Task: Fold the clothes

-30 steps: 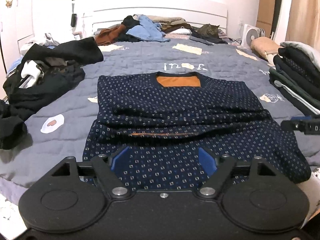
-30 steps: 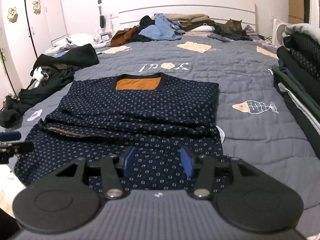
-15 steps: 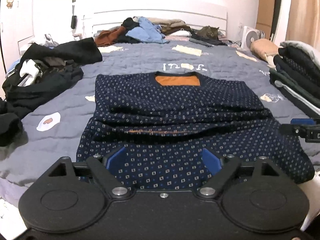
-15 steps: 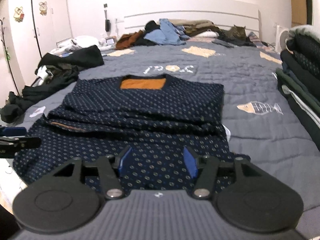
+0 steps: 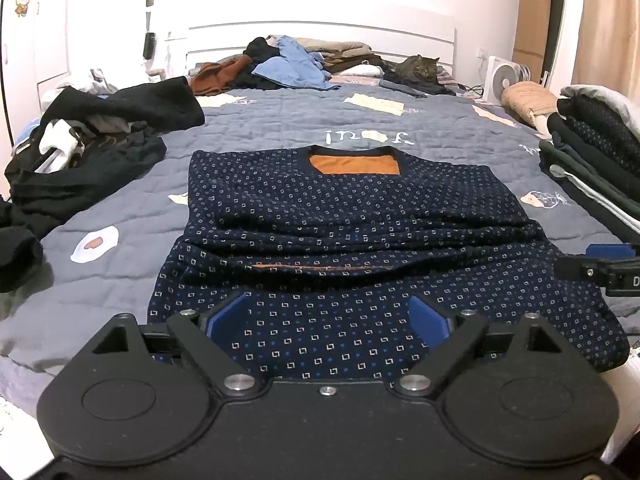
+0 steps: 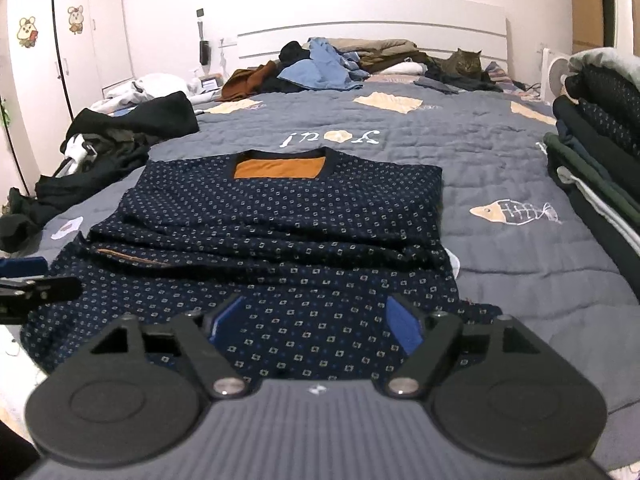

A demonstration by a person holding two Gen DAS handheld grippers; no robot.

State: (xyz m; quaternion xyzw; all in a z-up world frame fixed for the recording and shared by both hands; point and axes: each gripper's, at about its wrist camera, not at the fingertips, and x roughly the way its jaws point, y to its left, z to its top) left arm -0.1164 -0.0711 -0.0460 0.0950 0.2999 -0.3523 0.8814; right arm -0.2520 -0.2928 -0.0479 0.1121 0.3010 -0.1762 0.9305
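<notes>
A navy sweater [image 5: 340, 208] with small square dots and an orange neck patch lies flat on the grey quilt, its sleeves folded across the middle. Its collar points away from me and its hem is nearest. My left gripper [image 5: 328, 316] hovers at the hem's left half with its jaws opening. The blue pads stand wide apart over the cloth without pressing it. My right gripper [image 6: 316, 320] is at the hem's right half of the sweater [image 6: 288, 216], its jaws also opening and gripping nothing. Each view shows the other gripper's tip at its edge.
A heap of dark clothes [image 5: 92, 140] lies on the left of the quilt [image 5: 280, 120]. A stack of folded garments [image 5: 592, 152] stands on the right. Unfolded clothes [image 5: 288, 64] and a cat [image 5: 420, 68] are by the headboard, with a fan [image 5: 502, 80] beyond.
Both grippers' jaws have spread wider, the right one more. Both hands have stayed almost where they were, and the sweater lies as before.
</notes>
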